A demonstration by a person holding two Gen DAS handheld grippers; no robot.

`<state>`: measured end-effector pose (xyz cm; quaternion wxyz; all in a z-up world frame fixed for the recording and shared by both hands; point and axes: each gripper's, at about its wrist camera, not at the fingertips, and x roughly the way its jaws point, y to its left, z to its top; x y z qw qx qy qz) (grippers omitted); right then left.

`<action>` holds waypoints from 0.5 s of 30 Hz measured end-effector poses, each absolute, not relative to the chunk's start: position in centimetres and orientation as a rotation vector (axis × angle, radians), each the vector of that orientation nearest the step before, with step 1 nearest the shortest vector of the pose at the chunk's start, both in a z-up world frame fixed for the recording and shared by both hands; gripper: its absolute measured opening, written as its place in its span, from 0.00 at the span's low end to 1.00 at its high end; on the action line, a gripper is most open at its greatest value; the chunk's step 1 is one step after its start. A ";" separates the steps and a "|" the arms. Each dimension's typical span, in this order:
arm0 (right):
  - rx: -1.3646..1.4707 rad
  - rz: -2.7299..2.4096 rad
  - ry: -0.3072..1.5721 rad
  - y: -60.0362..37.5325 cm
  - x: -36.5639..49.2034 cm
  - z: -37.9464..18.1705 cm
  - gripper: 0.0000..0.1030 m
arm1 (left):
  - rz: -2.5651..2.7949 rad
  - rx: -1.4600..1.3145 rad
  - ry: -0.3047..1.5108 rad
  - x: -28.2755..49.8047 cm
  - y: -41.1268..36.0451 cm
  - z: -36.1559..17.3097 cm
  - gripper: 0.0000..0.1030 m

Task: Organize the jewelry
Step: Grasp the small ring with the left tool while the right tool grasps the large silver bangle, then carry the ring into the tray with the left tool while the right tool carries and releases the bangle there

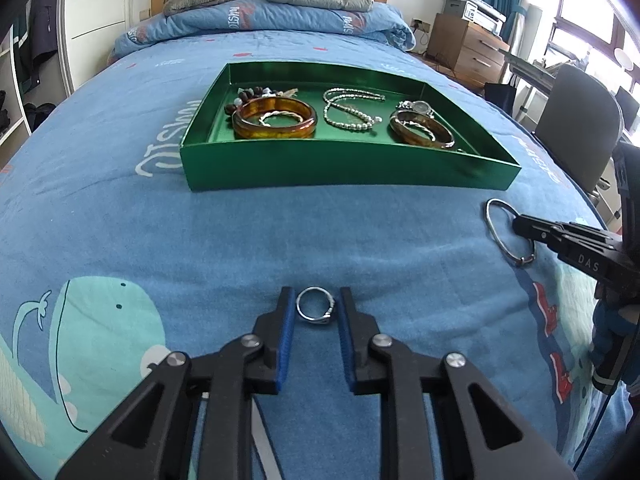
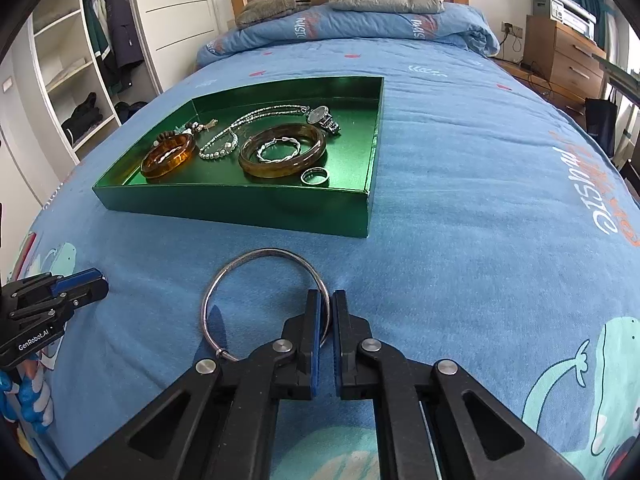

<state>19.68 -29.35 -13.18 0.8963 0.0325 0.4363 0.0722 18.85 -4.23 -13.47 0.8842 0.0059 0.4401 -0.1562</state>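
A small silver ring (image 1: 316, 307) lies on the blue bedspread between the blue pads of my left gripper (image 1: 316, 297). A thin gap shows on each side of it, so the jaws stand open around it. My right gripper (image 2: 328, 297) is shut on the wire of a thin silver bangle (image 2: 260, 255) that rests on the bedspread. In the left wrist view the same bangle (image 1: 496, 228) lies at the right, with the right gripper (image 1: 518, 226) clamped on its rim. Beyond both stands a green tray (image 1: 348, 164) (image 2: 240, 210) holding amber bangles, a bead necklace, a watch and another ring (image 2: 315, 176).
A folded duvet (image 2: 360, 24) and pillows lie at the head of the bed. An open wardrobe (image 2: 80, 80) stands at the left, wooden drawers (image 2: 568, 60) at the right, and a grey chair (image 1: 576, 128) beside the bed's right edge.
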 end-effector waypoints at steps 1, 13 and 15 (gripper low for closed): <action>0.064 0.147 0.902 -29.3 19.6 -13.1 0.05 | -0.327 0.007 0.917 18.9 -4.2 -13.5 0.19; 0.069 0.143 0.872 -29.0 18.8 -12.8 0.05 | -0.315 0.018 0.908 18.6 -4.2 -13.2 0.18; 0.068 0.148 0.869 -28.7 18.5 -12.7 0.05 | -0.311 0.028 0.906 18.4 -4.4 -13.1 0.18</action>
